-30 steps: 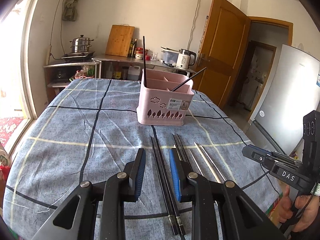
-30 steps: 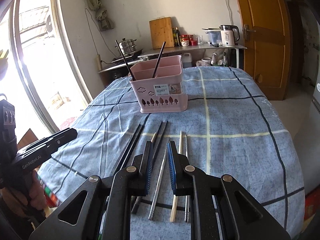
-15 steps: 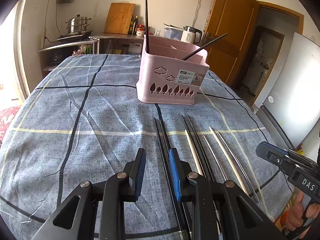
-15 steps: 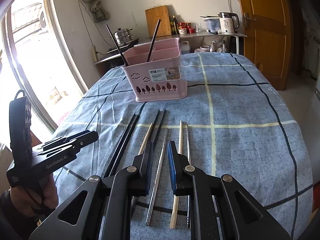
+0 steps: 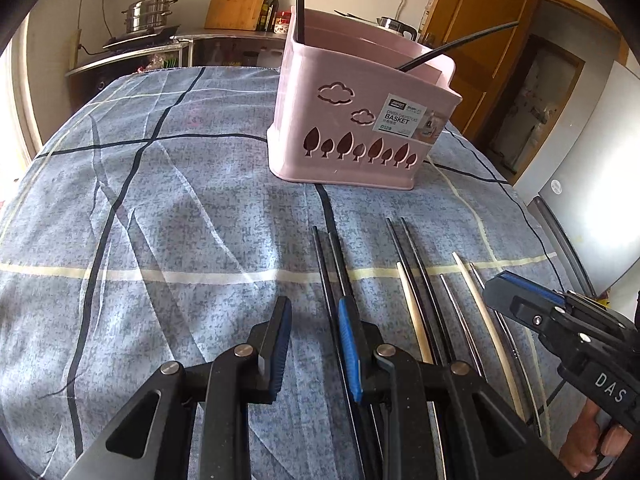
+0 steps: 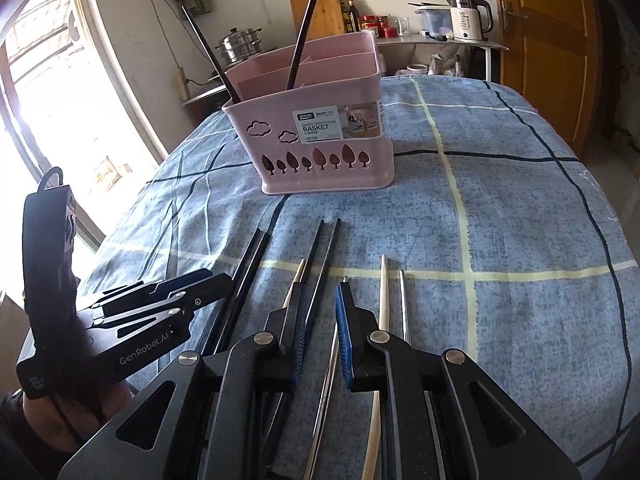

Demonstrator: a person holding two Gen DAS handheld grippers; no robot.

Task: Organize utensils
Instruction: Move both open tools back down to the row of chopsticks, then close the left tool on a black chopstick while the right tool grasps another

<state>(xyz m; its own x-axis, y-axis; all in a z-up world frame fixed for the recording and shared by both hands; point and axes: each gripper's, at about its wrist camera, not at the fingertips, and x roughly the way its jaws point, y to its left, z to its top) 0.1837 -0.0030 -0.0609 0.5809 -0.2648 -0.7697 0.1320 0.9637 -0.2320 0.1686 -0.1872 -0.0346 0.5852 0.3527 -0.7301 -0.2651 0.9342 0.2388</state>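
- Done: two black sticks (image 6: 308, 28) stand in the pink basket (image 6: 320, 148), at 12 o'clock on the cloth (image 6: 520, 220).
- Left: about eight chopsticks (image 6: 326, 252) lie flat in a row, at 6 o'clock of the basket.
- Left gripper (image 5: 314, 344) and right gripper (image 6: 322, 332): jaws spread, empty, low over the row.

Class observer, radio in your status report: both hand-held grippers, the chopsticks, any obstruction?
Left hand-held gripper open, empty. Right hand-held gripper open, empty. Loose chopsticks on cloth; two in pink basket. No obstruction seen.

Near ends of chopsticks (image 6: 384, 300) hidden under right claw (image 6: 320, 344).
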